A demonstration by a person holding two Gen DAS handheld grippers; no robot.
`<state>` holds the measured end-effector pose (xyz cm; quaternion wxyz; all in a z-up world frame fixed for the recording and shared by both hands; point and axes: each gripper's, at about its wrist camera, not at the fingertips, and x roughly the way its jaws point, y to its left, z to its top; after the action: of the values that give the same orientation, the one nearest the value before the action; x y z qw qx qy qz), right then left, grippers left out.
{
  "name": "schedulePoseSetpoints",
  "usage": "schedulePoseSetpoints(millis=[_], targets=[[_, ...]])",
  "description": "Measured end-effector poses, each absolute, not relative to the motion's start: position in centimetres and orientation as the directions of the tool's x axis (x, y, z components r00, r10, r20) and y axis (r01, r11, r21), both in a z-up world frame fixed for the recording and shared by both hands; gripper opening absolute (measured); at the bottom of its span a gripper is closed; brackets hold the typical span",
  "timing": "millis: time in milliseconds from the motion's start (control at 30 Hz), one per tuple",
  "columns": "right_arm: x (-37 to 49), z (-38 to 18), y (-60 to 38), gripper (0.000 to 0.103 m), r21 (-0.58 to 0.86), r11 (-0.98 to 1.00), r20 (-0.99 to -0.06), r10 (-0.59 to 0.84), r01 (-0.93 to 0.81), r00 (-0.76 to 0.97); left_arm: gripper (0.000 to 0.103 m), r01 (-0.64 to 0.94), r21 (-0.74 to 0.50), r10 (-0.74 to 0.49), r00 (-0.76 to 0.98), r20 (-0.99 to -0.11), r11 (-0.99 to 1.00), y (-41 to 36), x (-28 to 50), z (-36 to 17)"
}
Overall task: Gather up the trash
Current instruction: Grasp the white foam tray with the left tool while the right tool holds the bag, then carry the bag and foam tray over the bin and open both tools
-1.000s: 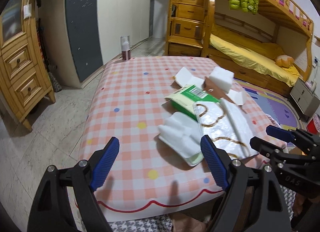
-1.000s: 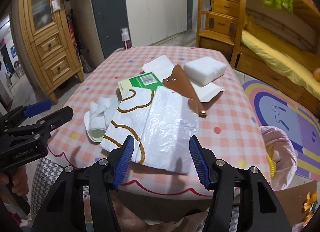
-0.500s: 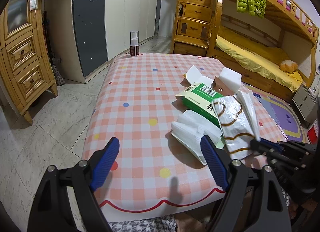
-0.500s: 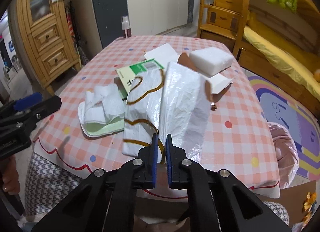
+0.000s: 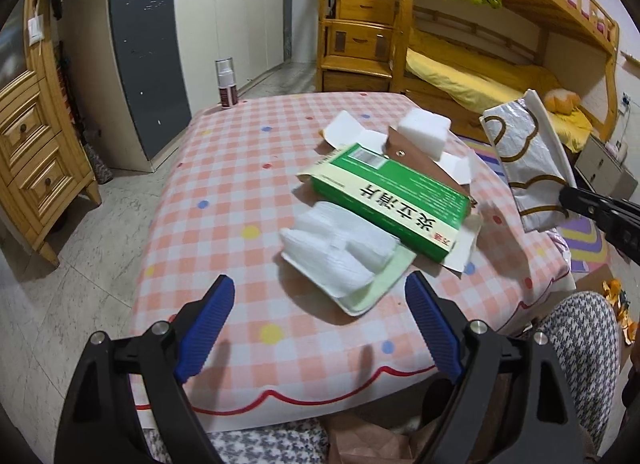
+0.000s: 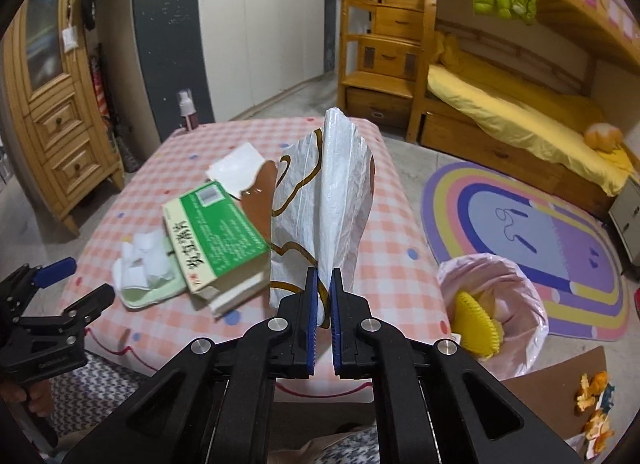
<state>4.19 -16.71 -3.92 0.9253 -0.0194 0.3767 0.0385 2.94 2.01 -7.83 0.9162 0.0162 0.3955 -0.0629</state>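
Observation:
My right gripper (image 6: pixel 325 284) is shut on a white plastic bag with brown loops (image 6: pixel 320 200) and holds it up above the table's near right edge; the bag also shows in the left wrist view (image 5: pixel 524 160). My left gripper (image 5: pixel 320 320) is open and empty above the table's near edge. Just beyond it lie a white wad in a pale green tray (image 5: pixel 344 260) and a green box (image 5: pixel 392 200). Farther back lie a brown flap (image 5: pixel 416 160), a white foam block (image 5: pixel 424 132) and white card (image 5: pixel 344 130).
The checked pink table (image 5: pixel 240 184) has a spray bottle (image 5: pixel 226 84) at its far corner. A pink-lined trash bin (image 6: pixel 496 304) holding yellow items stands on the floor right of the table. Orange peel (image 6: pixel 596 400) lies on cardboard. Bunk bed and cabinets stand behind.
My right gripper closed on the white bag and lifted it off the table to the right, uncovering the green box. My left gripper stayed open and shifted slightly.

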Motion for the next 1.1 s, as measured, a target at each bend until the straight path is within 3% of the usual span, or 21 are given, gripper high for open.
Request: schedulePoseSetpoints(millis=[333,533,667,833,900,1000,1100], targets=[[7.5,-5.3,-15.9,0.005,0.023,0.994,-0.696,0.09,-0.103,0.712,0.084,0.134,0.021,-0.073,0.657,-0.751,0.991,1.2,4.4,-10.2],[8.1,-6.2,-15.7,0.005,0.036,0.993,-0.718,0.102,-0.11,0.688,0.079,0.14,-0.057,-0.133,0.627,-0.768,0.989,2.0,5.2,-10.9],[7.5,-6.3,-16.2,0.004,0.048,0.993,-0.724,0.107,-0.105,0.682,0.064,0.123,-0.079,-0.139,0.614,-0.777,0.989,1.8,6.3,-11.5],[6.4,-6.0,-16.8,0.004,0.064,0.992,-0.726,0.118,-0.104,0.677,0.036,0.153,-0.091,-0.166,0.602,-0.781,0.984,1.3,6.0,-11.0],[6.0,-5.9,-17.2,0.004,0.075,0.992,-0.725,0.126,-0.105,0.677,0.014,0.169,-0.093,-0.177,0.599,-0.781,0.981,1.3,5.6,-10.8],[5.6,-5.7,-17.5,0.004,0.096,0.99,-0.721,0.144,-0.107,0.678,0.004,0.173,-0.118,-0.199,0.599,-0.776,0.978,1.8,5.3,-10.3],[5.2,-5.0,-18.0,0.004,0.108,0.988,-0.706,0.155,-0.111,0.691,0.001,0.176,-0.138,-0.219,0.616,-0.757,0.975,2.4,4.9,-8.8]])
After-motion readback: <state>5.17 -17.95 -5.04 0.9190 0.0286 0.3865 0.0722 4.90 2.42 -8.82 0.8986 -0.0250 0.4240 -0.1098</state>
